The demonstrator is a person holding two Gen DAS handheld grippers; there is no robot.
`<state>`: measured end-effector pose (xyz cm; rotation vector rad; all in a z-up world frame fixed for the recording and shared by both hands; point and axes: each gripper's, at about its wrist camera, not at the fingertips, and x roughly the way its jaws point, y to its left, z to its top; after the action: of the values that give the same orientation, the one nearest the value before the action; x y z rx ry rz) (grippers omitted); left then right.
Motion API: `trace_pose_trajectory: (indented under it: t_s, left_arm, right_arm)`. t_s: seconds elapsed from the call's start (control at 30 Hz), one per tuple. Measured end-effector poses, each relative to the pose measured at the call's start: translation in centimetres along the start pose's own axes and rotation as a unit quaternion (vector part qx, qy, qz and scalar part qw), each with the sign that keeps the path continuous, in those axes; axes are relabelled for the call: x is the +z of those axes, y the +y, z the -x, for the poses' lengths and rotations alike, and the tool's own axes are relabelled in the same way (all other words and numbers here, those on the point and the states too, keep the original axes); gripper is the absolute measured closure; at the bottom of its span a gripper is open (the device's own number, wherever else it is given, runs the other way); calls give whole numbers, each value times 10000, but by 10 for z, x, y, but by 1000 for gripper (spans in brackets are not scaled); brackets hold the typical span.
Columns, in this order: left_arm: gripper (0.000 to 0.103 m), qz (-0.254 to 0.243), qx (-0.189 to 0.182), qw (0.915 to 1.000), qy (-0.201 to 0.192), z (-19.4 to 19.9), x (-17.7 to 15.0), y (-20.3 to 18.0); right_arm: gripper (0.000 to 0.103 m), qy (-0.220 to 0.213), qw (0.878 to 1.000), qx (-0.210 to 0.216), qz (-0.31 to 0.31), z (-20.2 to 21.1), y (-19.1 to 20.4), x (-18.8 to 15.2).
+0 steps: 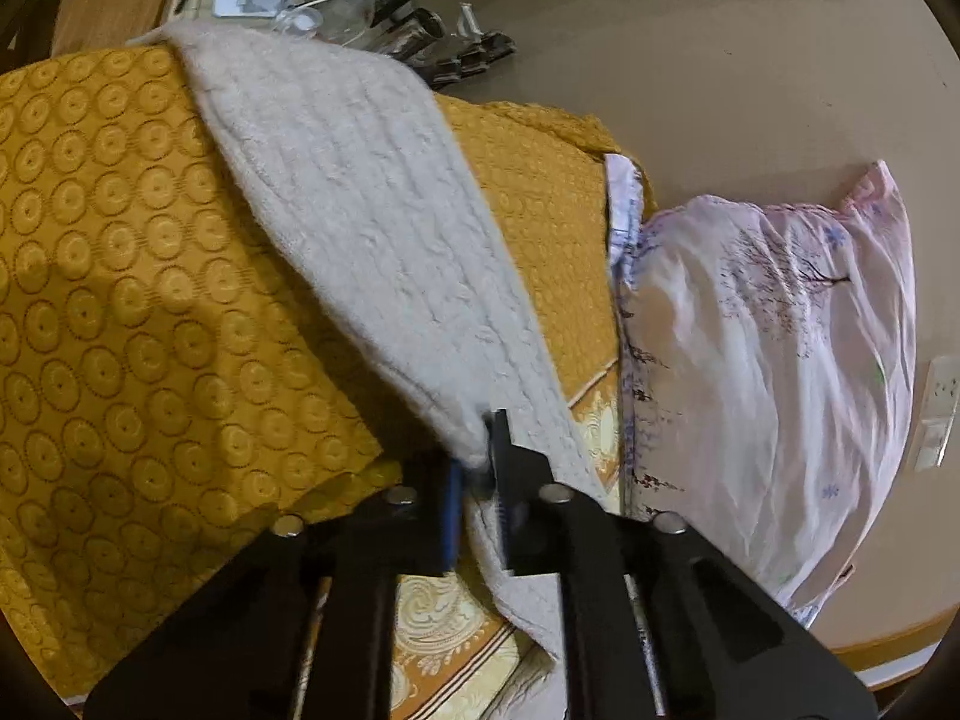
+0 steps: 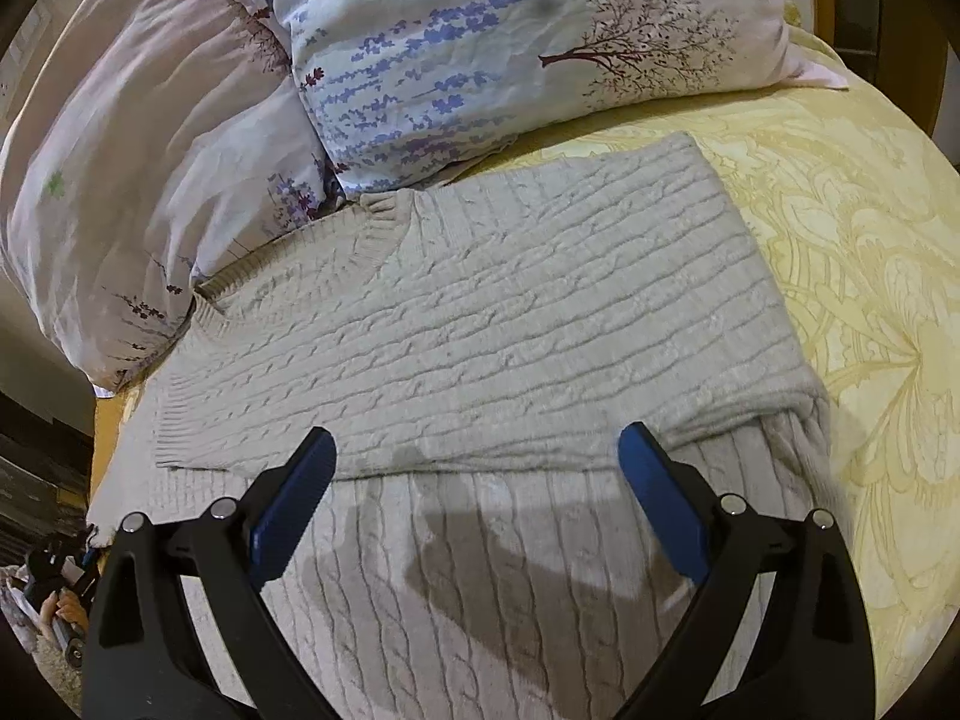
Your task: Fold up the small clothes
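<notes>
Sweater (image 2: 480,312) lies folded across the bed (image 2: 870,300), neckline toward the pillows (image 2: 480,48). Left gripper (image 1: 477,468) pinches its lifted edge. Right gripper (image 2: 477,468) hovers spread.

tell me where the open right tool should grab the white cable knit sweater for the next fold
Probably the folded sweater's near right corner, where the layers stack into a thick edge on the yellow bedsheet. Bring the open right tool in low from the near side, one finger under that edge. The left tool already pinches another part of it.
</notes>
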<state>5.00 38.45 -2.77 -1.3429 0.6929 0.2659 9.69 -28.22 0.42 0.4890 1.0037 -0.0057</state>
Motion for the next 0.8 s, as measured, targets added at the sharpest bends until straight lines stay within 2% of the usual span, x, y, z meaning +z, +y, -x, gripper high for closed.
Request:
trace_pose_trajectory:
  t_s: [0.1,0.23,0.4,0.47,0.63,0.8]
  left_arm:
    - [97,-280,-179,9994,-49,4,-3,-19]
    - [97,-670,-531,9963,-61,7,-10,-53]
    - [97,-1485,-1075,9830,118,4,-38,-115]
    - [97,-1904,-1278,9730,255,0,-58,-143]
    - [97,-2964,-1591,9384,791,-27,-130,-203]
    - [97,-3587,-1395,9100,1541,-73,-209,-216]
  right_arm:
    - [8,146,9996,69,-225,0,-6,-3]
    - [8,52,9996,119,-259,9,-7,-5]
    - [8,-58,9996,223,-157,18,-6,-6]
    - [8,-74,9995,270,-152,19,-7,-6]
    - [8,-83,9994,286,-171,23,-13,-10]
    - [8,-66,9992,244,-303,31,-27,-17]
